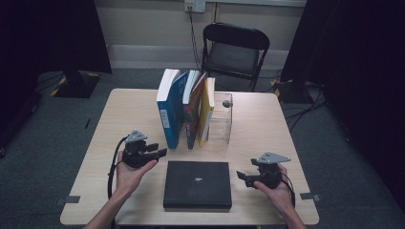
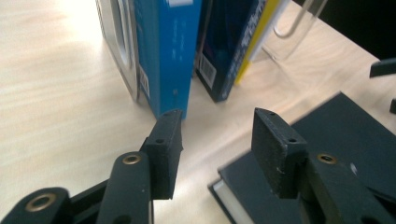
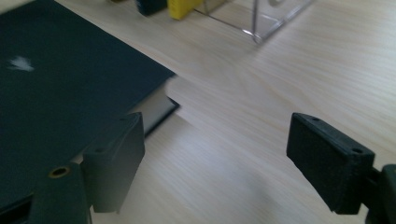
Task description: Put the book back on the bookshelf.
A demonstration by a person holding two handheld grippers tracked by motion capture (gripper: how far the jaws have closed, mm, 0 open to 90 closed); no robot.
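A dark book (image 1: 197,185) lies flat on the table (image 1: 258,129) near the person's edge, right between the two grippers, so each can come at it from its own side. The left gripper (image 1: 159,152) and the right gripper (image 1: 242,177) both have their jaws apart with nothing in them, likely ready to pinch the book's edges. Behind it, three books (image 1: 185,107) stand up and lean on a clear stand (image 1: 223,118), which seems to keep them from falling
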